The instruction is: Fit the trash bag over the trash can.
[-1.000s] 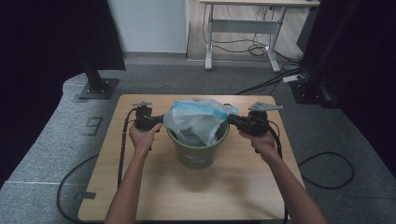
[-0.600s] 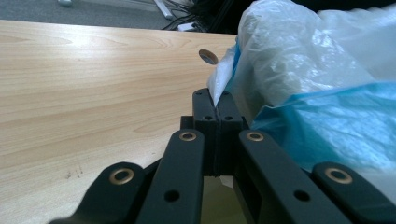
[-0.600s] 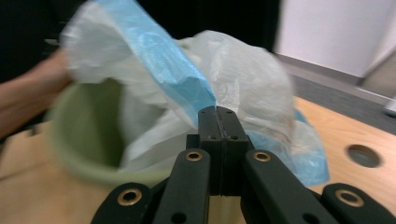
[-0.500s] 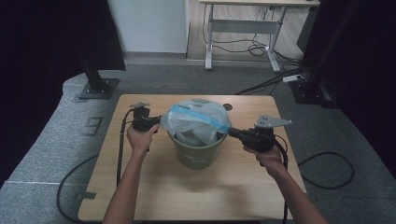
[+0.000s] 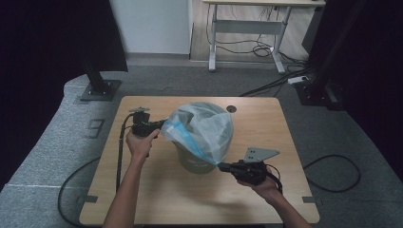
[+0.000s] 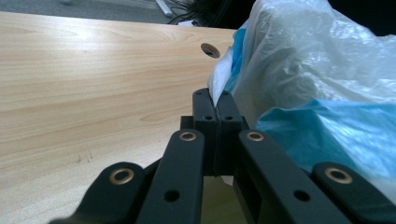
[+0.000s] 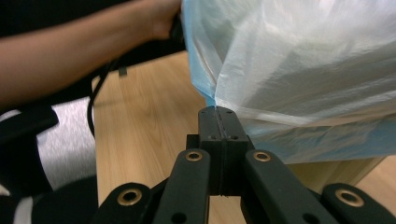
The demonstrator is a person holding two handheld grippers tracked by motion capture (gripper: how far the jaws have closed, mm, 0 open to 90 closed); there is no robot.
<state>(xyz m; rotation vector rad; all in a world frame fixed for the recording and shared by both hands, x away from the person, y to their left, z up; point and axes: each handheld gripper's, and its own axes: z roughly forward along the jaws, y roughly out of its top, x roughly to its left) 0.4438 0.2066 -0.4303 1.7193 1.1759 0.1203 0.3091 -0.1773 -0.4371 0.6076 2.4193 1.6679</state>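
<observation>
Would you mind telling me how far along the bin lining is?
Done: the plastic bag sits over the green bin. In hand: left gripper and right gripper pinch its edge, stretching it. Left: pulling the edge down around the rim.

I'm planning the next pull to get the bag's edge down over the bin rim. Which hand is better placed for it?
Probably the right. The right gripper is shut on the bag low beside the bin, near the table. The left gripper, also shut on the bag, holds its side up high.
</observation>
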